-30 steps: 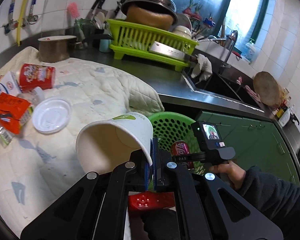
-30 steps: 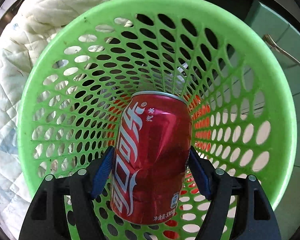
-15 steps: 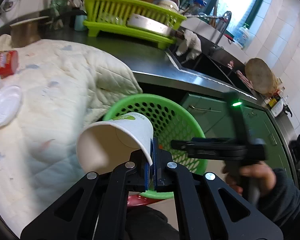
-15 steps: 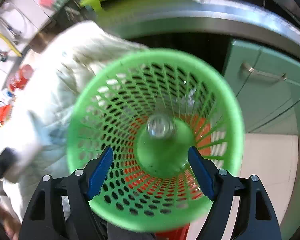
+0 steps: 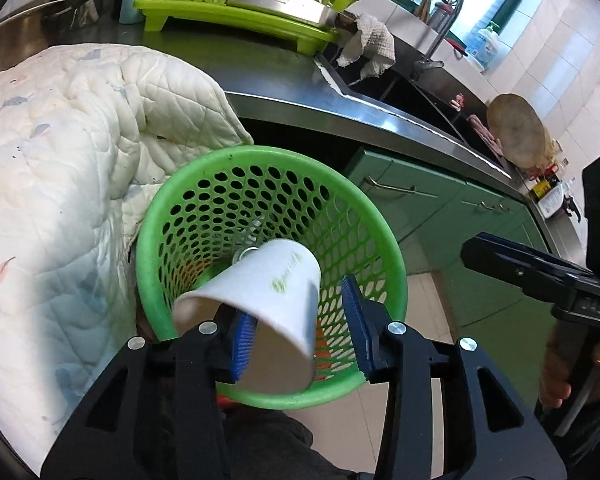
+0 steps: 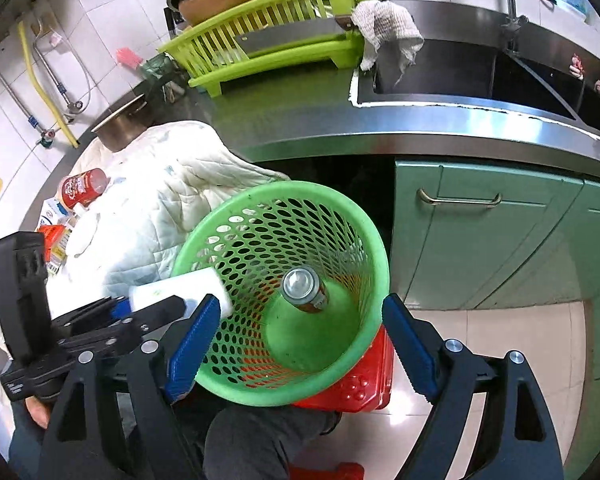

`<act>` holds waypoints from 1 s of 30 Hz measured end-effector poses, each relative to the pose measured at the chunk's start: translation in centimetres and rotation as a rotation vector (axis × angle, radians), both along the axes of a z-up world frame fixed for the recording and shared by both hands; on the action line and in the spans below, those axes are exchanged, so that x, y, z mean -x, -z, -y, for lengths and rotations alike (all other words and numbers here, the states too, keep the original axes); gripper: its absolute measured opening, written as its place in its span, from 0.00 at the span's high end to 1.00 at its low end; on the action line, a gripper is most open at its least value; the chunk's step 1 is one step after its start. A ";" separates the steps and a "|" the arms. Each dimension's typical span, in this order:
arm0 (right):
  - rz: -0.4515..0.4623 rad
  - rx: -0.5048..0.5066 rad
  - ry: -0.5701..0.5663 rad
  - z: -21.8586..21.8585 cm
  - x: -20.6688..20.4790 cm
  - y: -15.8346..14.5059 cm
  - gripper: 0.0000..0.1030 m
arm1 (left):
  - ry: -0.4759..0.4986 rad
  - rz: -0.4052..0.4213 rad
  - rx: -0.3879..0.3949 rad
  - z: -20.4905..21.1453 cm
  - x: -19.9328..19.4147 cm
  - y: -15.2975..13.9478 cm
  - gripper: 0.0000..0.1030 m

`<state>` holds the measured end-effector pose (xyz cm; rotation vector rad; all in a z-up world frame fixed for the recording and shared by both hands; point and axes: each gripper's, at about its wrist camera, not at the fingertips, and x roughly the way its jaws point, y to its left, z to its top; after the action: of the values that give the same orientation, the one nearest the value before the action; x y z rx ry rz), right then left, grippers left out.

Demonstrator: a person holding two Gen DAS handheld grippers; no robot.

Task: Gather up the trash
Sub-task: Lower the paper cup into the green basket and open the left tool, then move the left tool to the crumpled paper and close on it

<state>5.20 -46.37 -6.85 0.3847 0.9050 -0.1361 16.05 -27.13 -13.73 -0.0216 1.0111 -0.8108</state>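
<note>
The left gripper (image 5: 300,332) stands with its jaws spread wide, directly above the mouth of the green basket (image 5: 172,216). The paper cup (image 5: 260,292) lies between the blue pads (image 5: 242,340), tilted with its closed base toward the basket interior and its open mouth toward the camera. The cup appears blurred, so it is probably loose and dropping, though contact with the left pad cannot be ruled out.

The right gripper (image 6: 300,344) is likewise open and holds nothing. It hangs above the near rim of the basket.

Step in hand: depositing the cup into the basket. A red drink can (image 6: 304,290) already stands upright on the basket floor. The basket rests on a red stool (image 6: 360,380) beside the hanging corner of the quilted cloth (image 5: 80,140).

The cup is white paper with a small green logo, and looks undented.

Next move: once the cup is inside the rim, return a gripper to the far left edge of the cloth, where a red snack tub (image 6: 82,190), a white lid (image 6: 82,236) and cartons (image 6: 54,216) remain. The lid lies flat and calls for an edge pinch.
</note>
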 end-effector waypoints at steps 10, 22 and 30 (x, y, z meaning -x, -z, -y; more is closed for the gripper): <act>0.028 0.005 -0.025 -1.2 -0.3 -0.3 0.22 | -0.014 0.031 0.009 -1.4 0.8 -1.5 0.52; 0.057 0.013 -0.133 -6.0 -3.0 -1.6 0.22 | -0.171 0.150 0.016 -9.5 1.8 -6.9 0.52; 0.060 0.012 -0.259 -12.0 -6.3 -1.8 0.25 | -0.359 0.218 -0.019 -18.0 1.9 -9.6 0.52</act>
<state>11.47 -34.41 -5.04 0.2568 0.8865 0.1071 14.17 -9.15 -4.11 -0.0939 0.7787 -0.4635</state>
